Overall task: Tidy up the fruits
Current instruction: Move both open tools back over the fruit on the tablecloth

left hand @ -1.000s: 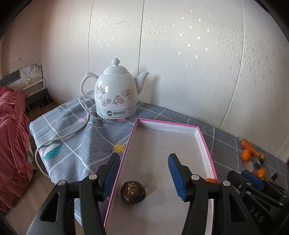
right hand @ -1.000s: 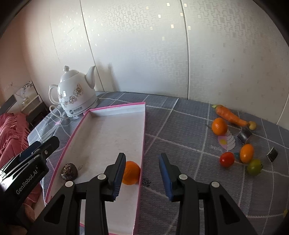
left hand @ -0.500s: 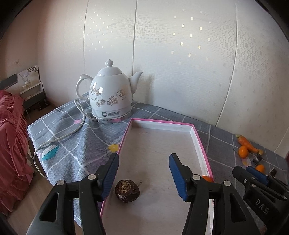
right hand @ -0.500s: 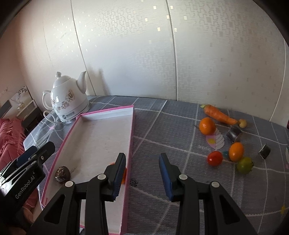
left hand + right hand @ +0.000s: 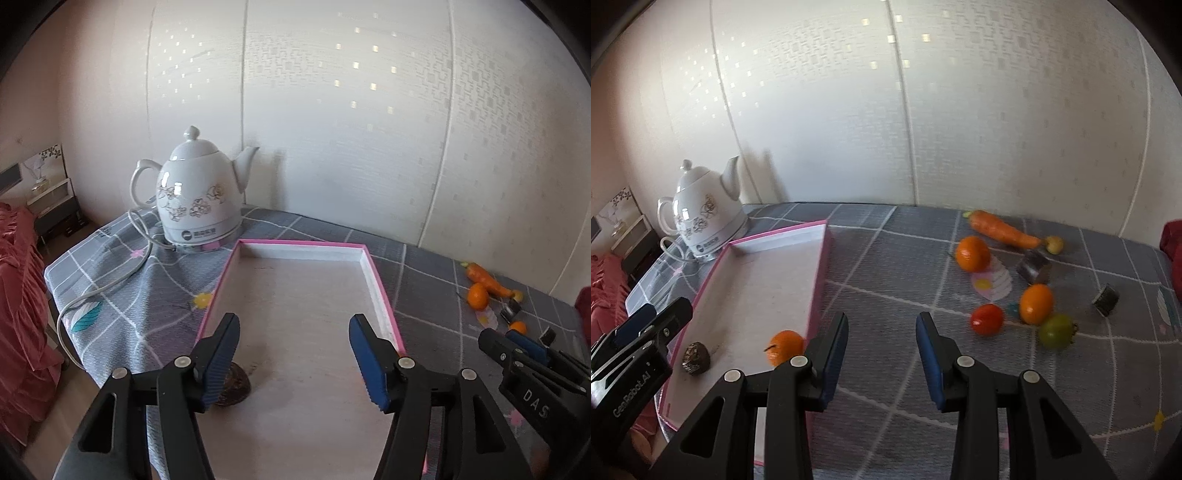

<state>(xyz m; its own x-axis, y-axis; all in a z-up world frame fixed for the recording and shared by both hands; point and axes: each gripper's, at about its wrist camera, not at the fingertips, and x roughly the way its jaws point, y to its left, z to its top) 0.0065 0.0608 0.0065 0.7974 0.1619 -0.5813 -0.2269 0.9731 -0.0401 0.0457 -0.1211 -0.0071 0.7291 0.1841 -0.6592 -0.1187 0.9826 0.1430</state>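
A pink-rimmed white tray (image 5: 380, 291) (image 5: 820, 258) lies on the grey checked tablecloth. In it lie a dark brown fruit (image 5: 696, 358) (image 5: 236, 387) and an orange (image 5: 785, 346). My left gripper (image 5: 291, 354) is open and empty above the tray's near end, the brown fruit partly behind its left finger. My right gripper (image 5: 881, 354) is open and empty over the cloth just right of the tray. On the cloth to the right lie a carrot (image 5: 1001, 229), an orange (image 5: 973, 254), a second orange (image 5: 1036, 303), a red tomato (image 5: 987, 319) and a green tomato (image 5: 1056, 330).
A white floral kettle (image 5: 195, 195) with a trailing cord (image 5: 110, 284) stands behind the tray's far left corner. Two small dark metal pieces (image 5: 1032, 266) (image 5: 1105, 300) lie among the fruit. A red bed (image 5: 18, 314) is left of the table. The wall is close behind.
Both grippers have pulled back and up from the tray. The right view has swung to the right, so the loose fruits sit nearer its centre. Both stay open.
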